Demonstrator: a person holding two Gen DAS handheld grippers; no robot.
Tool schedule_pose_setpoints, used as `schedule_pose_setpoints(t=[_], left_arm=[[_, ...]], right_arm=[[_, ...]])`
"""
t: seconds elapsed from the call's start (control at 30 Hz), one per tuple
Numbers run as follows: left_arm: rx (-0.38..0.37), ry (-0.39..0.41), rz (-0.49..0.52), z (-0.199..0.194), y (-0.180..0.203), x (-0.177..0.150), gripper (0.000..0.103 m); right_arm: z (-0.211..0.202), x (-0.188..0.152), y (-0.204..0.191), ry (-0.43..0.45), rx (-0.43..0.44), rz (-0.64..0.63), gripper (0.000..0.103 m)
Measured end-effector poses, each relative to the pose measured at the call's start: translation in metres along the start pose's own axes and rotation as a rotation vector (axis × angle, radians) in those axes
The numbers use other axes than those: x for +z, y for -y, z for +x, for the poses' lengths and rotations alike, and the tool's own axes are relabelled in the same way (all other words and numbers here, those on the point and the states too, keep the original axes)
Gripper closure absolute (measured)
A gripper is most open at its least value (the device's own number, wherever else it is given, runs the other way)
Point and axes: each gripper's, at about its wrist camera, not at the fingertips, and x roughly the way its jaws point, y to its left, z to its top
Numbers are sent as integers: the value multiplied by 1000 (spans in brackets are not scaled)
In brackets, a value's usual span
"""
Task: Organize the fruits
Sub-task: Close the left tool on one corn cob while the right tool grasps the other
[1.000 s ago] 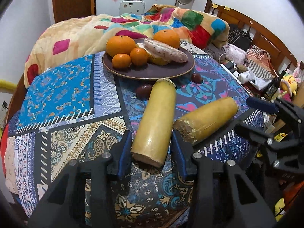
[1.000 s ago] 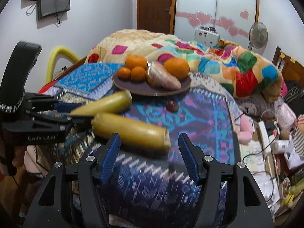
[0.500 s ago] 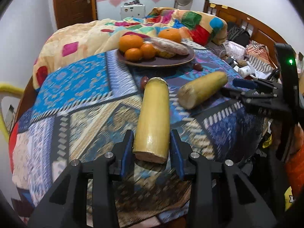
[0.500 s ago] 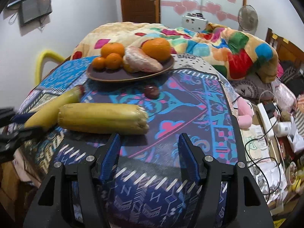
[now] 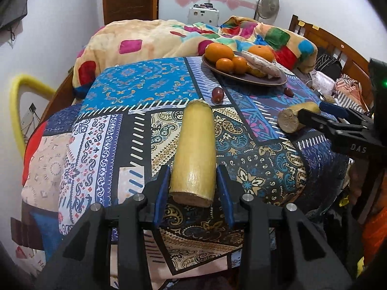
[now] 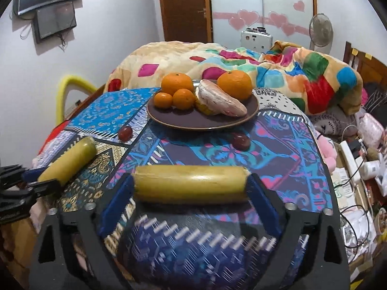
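Two thick yellow stalk pieces lie on the patterned tablecloth. My left gripper (image 5: 192, 188) is shut on the near end of one piece (image 5: 196, 145), which points away toward the plate. The other piece (image 6: 191, 184) lies crosswise between the pads of my right gripper (image 6: 189, 188), whose jaws are opening wide; its ends sit close to both pads. A dark plate (image 6: 200, 126) at the far side holds several oranges (image 6: 234, 84) and a pinkish tuber (image 6: 221, 101). Two small dark red fruits (image 6: 125, 133) (image 6: 240, 141) rest on the cloth in front of the plate.
A colourful quilt (image 6: 302, 72) is piled behind the table. The table edge drops off on the right to a cluttered floor with cables and a power strip (image 6: 350, 159). A yellow hoop (image 5: 17, 111) stands at the left. Bare cloth lies left of the plate.
The left gripper has carried its stalk piece leftward, away from the other piece. The right gripper's jaws have spread wide and now flank the second piece, which earlier lay ahead of them.
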Motion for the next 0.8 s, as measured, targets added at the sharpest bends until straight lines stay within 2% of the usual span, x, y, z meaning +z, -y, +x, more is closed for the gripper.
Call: schedule_pose_setpoints(t=[0.2, 0.3, 0.37, 0.43, 0.5, 0.57, 0.8], left_arm=[[23, -3, 35, 2, 6, 0, 64], [20, -9, 38, 2, 3, 1, 63], [19, -9, 39, 2, 2, 1, 61], [17, -5, 31, 2, 0, 2, 61], [16, -1, 19, 2, -1, 3, 61], [10, 4, 16, 1, -1, 4, 61], [11, 13, 41, 0, 4, 9, 61]], right_arm=[[12, 4, -13, 1, -90, -51, 0], [9, -1, -10, -7, -93, -78, 1], [6, -7, -4, -24, -59, -85, 6], [3, -12, 9, -64, 21, -51, 20], [-2, -16, 19, -74, 51, -24, 23], [-9, -22, 29, -73, 43, -15, 23], [-23, -36, 50, -107, -26, -37, 37]])
